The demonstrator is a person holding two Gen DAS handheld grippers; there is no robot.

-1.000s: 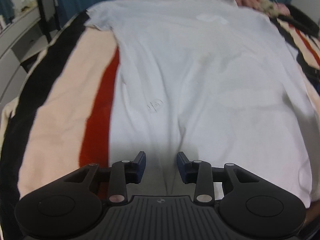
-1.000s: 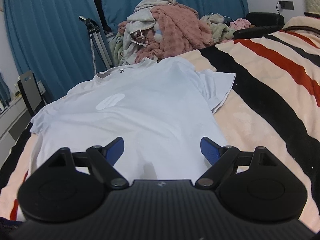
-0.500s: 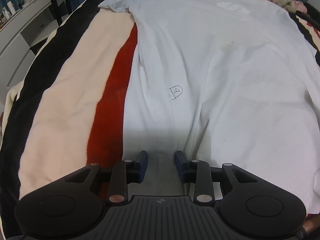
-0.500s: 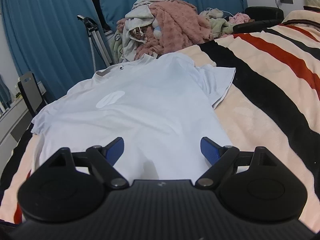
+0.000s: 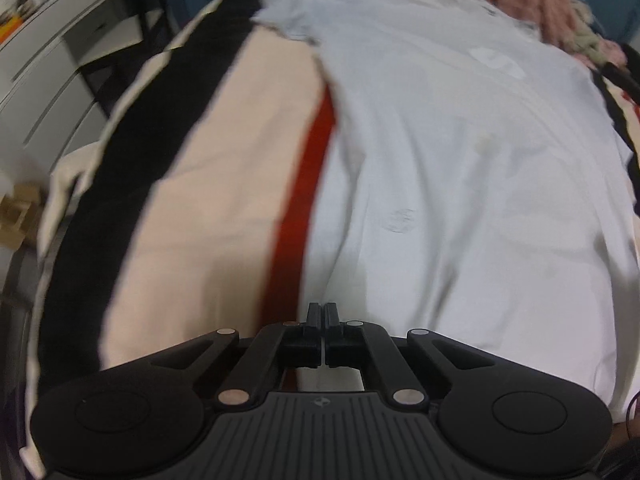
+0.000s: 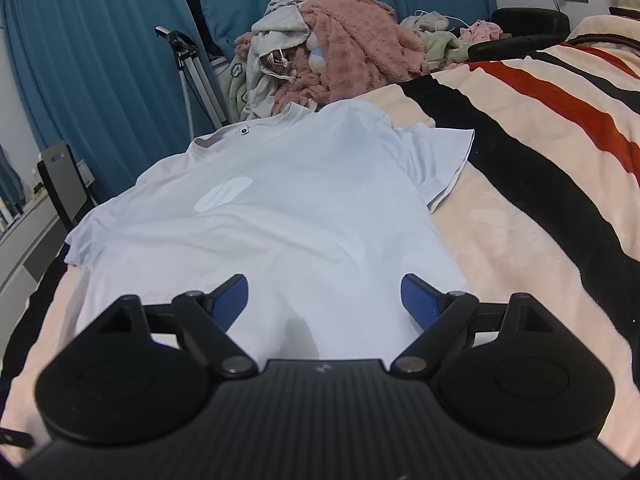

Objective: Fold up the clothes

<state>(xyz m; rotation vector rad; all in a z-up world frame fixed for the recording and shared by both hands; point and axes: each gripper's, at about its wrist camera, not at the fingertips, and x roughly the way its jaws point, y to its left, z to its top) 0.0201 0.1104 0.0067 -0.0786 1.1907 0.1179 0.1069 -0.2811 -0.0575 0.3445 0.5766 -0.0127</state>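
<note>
The left gripper (image 5: 322, 312) has its jaws pressed together at the near left edge of the white T-shirt (image 5: 460, 168); whether cloth is pinched between them I cannot tell, though puckers run toward them. The right gripper (image 6: 324, 300) holds its jaws spread wide over the near hem, probably ready to take it. The T-shirt (image 6: 272, 216) lies flat and unfolded on the striped bed blanket (image 6: 520, 208), collar toward the clothes pile (image 6: 328, 52).

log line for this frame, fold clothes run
left claw: shut at hem | right claw: open | white T-shirt: flat, unfolded | striped blanket: underneath
</note>
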